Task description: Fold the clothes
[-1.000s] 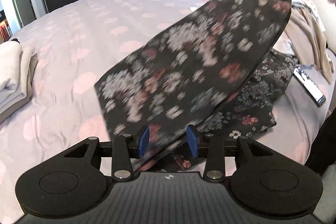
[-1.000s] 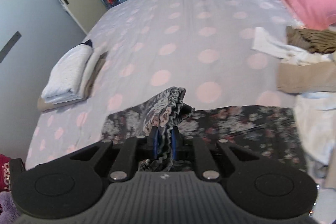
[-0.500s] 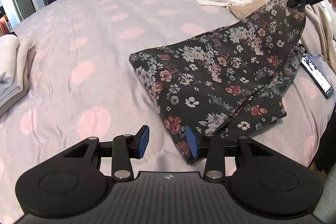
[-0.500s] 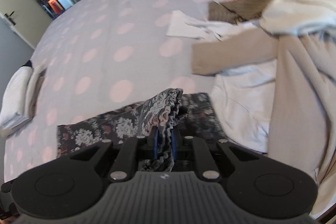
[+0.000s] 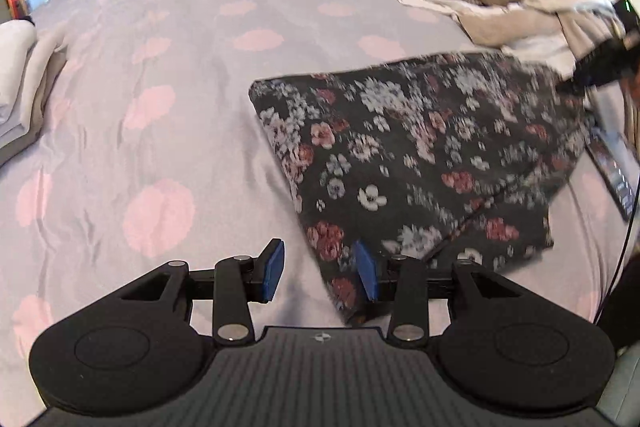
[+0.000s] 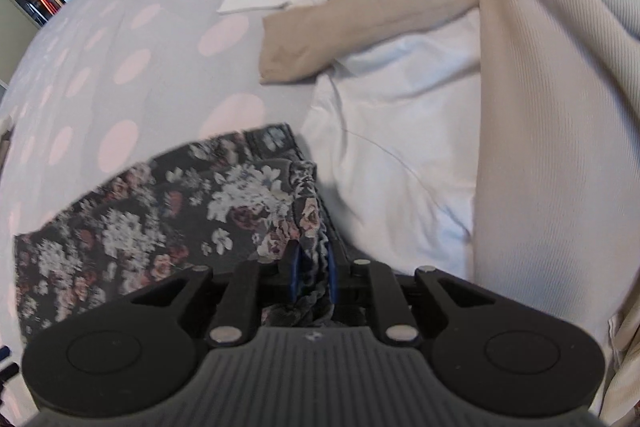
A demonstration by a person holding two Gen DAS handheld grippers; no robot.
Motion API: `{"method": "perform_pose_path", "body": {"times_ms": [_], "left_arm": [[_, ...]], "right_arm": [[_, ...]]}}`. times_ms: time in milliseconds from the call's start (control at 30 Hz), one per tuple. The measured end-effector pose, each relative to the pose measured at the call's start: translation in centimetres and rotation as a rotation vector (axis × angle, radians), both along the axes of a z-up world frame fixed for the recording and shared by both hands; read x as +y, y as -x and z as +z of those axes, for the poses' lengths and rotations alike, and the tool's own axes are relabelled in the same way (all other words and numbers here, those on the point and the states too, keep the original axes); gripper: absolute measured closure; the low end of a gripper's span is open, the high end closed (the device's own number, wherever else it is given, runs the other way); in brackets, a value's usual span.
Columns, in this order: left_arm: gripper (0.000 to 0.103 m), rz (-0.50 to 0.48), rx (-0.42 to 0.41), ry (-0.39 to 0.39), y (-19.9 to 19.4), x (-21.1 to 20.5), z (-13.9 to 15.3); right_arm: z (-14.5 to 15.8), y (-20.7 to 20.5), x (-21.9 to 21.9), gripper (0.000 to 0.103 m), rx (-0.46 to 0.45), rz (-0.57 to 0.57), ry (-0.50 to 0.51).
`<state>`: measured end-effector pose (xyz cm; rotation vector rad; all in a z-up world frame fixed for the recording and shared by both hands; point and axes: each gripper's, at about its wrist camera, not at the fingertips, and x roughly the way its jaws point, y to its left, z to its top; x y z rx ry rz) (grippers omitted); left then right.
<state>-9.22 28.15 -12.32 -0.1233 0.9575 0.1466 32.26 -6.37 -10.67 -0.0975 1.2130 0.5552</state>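
Floral garment [image 5: 420, 155], dark with white and red blooms, lies folded over on the spotted bed cover [image 5: 168, 75], its near corner beside the left claw [image 5: 320, 269]. Left claw stands part open with nothing between its blue pads; the cloth corner runs just behind the right-hand pad.

Right claw [image 6: 312, 277]: gathered frilled edge of the garment sits between the pads, jaws narrow and just now easing apart. Whether the pads still press the fabric, hard to tell; I read it as a grip being let go.

Unfolded heap just beyond the garment: beige knit [image 6: 520, 75], white cloth [image 6: 392, 147]. Folded pale stack [image 5: 16, 75] rests at the far left of the bed. Phone [image 5: 614, 167] lies near the garment's right side.

Step in hand, as I judge it: setting the top layer down to finish a fold. To do it well:
- lower the held edge until it meets the layer beneath, edges matched
- open fully before drawing back, so the frill does not drag
- keep the left claw low at the near corner to steady it
- keep clear of the beige knit.
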Motion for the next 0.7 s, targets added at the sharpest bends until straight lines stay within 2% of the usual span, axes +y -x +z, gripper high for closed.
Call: {"method": "perform_pose_path", "body": {"times_ms": [33, 133, 233, 300, 433, 533, 567, 633, 700], "left_arm": [[0.066, 0.002, -0.006, -0.003, -0.1, 0.0, 0.1], [0.062, -0.025, -0.009, -0.026, -0.4, -0.7, 0.2], [0.061, -0.105, 0.005, -0.069, -0.2, -2.3, 0.1], [0.054, -0.174, 0.017, -0.131, 0.3, -3.8, -0.3], [0.054, -0.223, 0.055, -0.299, 0.5, -6.7, -1.9], [0.054, -0.221, 0.06, -0.334, 0.2, -7.6, -3.2], [0.057, -0.211, 0.066, -0.373, -0.1, -8.0, -3.7], [0.071, -0.191, 0.085, -0.461, -0.4, -8.5, -4.5], [0.087, -0.182, 0.106, -0.454, -0.4, -8.5, -4.8]], "right_arm": [[-0.1, 0.1, 0.0, 0.078, -0.003, -0.001, 0.008], [-0.2, 0.2, -0.1, 0.077, -0.008, -0.001, 0.014], [-0.2, 0.2, -0.3, 0.074, -0.013, -0.007, 0.014], [-0.2, 0.3, -0.4, 0.074, -0.014, -0.011, 0.012], [-0.1, 0.4, -0.4, 0.072, -0.021, -0.011, 0.013], [0.0, 0.5, -0.3, 0.072, -0.027, -0.01, 0.017], [0.0, 0.5, -0.2, 0.072, -0.029, -0.009, 0.02], [0.0, 0.6, -0.2, 0.072, -0.031, -0.008, 0.022], [0.0, 0.6, -0.2, 0.071, -0.03, -0.01, 0.021]]}}
